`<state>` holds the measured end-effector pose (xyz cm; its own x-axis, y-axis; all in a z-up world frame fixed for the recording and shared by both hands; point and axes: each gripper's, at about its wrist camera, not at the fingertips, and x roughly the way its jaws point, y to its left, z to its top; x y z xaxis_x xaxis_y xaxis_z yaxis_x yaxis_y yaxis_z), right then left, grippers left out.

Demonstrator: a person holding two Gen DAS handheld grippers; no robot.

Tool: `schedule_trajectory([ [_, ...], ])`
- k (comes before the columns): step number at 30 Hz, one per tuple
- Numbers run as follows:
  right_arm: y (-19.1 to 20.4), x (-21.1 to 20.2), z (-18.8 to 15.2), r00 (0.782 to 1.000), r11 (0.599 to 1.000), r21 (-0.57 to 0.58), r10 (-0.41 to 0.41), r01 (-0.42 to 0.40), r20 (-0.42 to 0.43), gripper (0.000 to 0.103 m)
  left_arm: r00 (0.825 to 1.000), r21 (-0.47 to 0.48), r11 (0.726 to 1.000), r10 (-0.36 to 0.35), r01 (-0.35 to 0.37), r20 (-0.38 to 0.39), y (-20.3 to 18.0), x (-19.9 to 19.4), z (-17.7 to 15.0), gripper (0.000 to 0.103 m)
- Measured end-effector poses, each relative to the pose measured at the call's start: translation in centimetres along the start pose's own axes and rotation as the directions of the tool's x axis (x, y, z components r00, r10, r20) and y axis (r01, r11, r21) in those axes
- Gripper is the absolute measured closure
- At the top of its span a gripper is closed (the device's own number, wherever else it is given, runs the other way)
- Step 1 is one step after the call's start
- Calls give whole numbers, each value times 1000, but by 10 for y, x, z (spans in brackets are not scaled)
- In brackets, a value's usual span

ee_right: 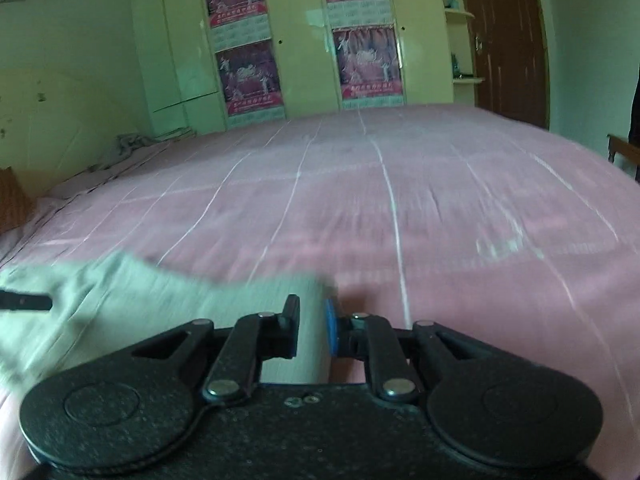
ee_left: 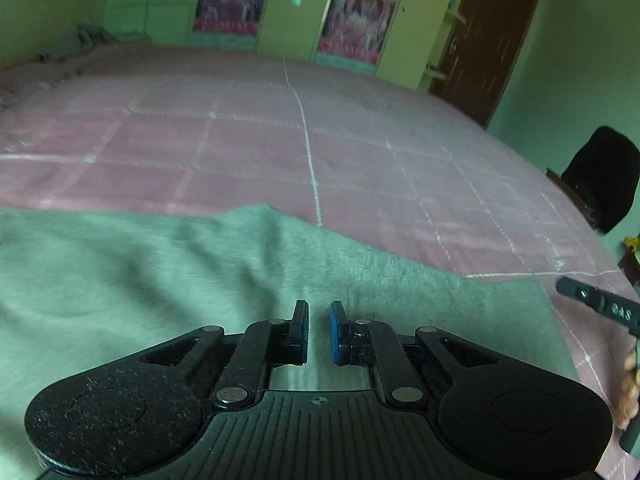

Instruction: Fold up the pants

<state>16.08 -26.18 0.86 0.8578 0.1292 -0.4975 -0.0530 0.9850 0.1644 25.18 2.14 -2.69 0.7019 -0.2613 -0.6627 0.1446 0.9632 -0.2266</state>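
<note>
Currently both tools are drawn nearly closed: left gripper [ee_left: 319, 332] over the grey-green pants [ee_left: 160, 280], cloth showing in its narrow gap, right gripper [ee_right: 312, 330] at the pants' right edge [ee_right: 160, 288], though whether either actually pinches fabric I cannot tell. Judgement: carry both corners evenly, level, keeping the edge taut so the fold lands square. Beyond, pants lie near on the pink checked bedspread [ee_right: 400, 200]; wardrobe doors with posters [ee_right: 248, 76] and brown door [ee_right: 508, 40] far.

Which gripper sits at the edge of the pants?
The right gripper: the pants end between its jaws, pink bedsheet beyond. The left gripper has green fabric on both sides.
</note>
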Motion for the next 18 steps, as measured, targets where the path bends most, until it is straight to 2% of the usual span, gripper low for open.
schedule_trajectory([
  [1, -2, 15, 8, 1000, 1000, 14, -2, 2, -12, 89, 998, 7, 1000, 12, -11, -54, -1, 17, -1, 93],
  [2, -6, 25, 8, 999, 1000, 28, -4, 5, -34, 87, 995, 20, 999, 39, -37, -90, -3, 29, -5, 86],
  [3, -9, 42, 6, 995, 999, 29, -11, 13, -97, 86, 996, 26, 999, 50, -48, -76, -3, 31, -10, 78],
  [4, -10, 59, 0, 984, 999, 14, -34, 37, -177, 83, 996, 17, 998, 53, -52, -78, -1, 27, -10, 77],
  [5, -10, 64, -5, 981, 999, 12, -34, 37, -191, 82, 996, 3, 999, 43, -43, -76, 1, 21, -11, 77],
  [8, -13, 43, -13, 982, 1000, 13, -10, 12, -190, 82, 998, 16, 999, 34, -33, -59, 9, -1, -29, 77],
  [10, -14, 25, -22, 977, 1000, 17, 6, -2, -212, 78, 999, 23, 1000, 21, -20, -41, 14, -20, -51, 74],
  [12, -13, -6, -42, 981, 999, 18, 46, -43, -188, 74, 999, 51, 997, 51, -50, -14, 20, -42, -72, 70],
  [15, -12, -50, -77, 988, 998, -14, 52, -55, -146, 69, 996, 95, 992, 84, -87, 39, 31, -74, -92, 69],
  [16, -12, -65, -82, 992, 998, -7, 56, -57, -115, 66, 993, 71, 993, 87, -93, 83, 39, -89, -97, 62],
  [17, -14, -79, -86, 996, 999, 2, 45, -44, -76, 55, 986, 28, 995, 95, -99, 134, 52, -105, -101, 56],
  [18, -15, -85, -81, 998, 999, 11, 31, -30, -58, 41, 979, -15, 994, 108, -107, 175, 64, -118, -102, 44],
])
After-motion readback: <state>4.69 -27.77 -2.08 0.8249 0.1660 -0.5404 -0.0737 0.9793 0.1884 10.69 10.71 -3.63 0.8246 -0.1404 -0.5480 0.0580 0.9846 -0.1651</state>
